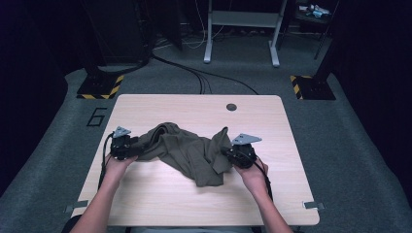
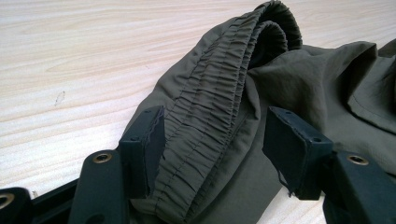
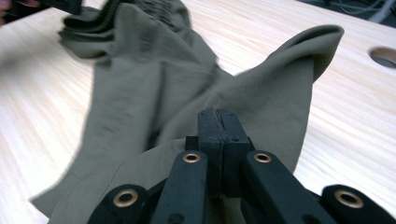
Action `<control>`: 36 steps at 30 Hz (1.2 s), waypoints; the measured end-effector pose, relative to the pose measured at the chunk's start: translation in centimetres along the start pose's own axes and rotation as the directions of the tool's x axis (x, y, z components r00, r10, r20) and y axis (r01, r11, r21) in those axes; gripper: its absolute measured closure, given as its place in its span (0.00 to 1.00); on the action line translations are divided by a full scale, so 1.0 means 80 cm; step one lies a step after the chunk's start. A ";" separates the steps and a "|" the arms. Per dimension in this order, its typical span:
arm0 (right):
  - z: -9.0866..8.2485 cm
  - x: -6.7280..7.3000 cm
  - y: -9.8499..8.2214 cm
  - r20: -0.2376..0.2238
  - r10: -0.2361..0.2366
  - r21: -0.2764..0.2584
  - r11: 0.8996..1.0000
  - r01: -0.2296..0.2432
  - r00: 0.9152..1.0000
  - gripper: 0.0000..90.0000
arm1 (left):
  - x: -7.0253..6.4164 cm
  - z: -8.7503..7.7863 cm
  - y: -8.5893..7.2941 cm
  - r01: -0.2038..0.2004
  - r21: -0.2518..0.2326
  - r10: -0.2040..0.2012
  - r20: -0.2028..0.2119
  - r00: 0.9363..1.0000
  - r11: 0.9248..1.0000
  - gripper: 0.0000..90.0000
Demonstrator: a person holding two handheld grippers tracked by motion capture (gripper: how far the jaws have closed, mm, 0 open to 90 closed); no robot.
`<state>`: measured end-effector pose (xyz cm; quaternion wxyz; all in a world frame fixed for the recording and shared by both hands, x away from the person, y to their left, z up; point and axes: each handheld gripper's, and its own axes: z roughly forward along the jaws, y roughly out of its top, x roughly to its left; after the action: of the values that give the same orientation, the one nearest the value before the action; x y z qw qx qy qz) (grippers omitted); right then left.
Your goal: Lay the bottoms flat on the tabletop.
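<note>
Olive elastic-waist shorts [image 1: 189,150] crumpled mid-counter [image 1: 160,204]. Left gripper [image 2: 212,140] fingers wide, gathered waistband [image 2: 210,107] lying between them, not pinched (likely anchor point). Right gripper [image 3: 218,123] fingers clamped together on hem fold, lifting cloth, probably to spread it.

Matt olive cloth garment [image 2: 210,116], gathered elastic waistband, smooth pale wood-grain table [image 1: 194,204]

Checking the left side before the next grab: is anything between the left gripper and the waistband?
Nothing visible. The waistband already lies between the left gripper's open jaws, on the bare table.
</note>
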<state>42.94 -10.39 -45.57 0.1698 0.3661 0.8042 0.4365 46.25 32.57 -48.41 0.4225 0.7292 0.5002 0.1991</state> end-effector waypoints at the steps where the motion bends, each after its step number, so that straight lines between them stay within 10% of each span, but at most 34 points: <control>1: 0.000 0.000 0.000 0.000 0.000 0.000 1.000 0.000 1.000 0.99 | 0.000 0.000 0.000 0.000 0.000 0.000 0.000 1.000 1.000 0.43; 24: -0.011 -0.089 -0.081 0.127 0.110 0.068 0.991 -0.119 0.986 0.99 | -0.009 0.004 0.001 0.016 0.007 -0.016 0.059 0.998 1.000 0.58; 36: -0.006 -0.107 -0.096 0.145 0.095 0.093 0.990 -0.109 0.985 0.99 | -0.023 0.057 -0.014 -0.123 0.088 0.122 0.021 0.992 0.988 0.53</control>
<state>45.05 -19.71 -52.05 0.1845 0.4446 0.7915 0.3767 48.04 29.16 -51.64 0.3801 0.7782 0.4597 0.1965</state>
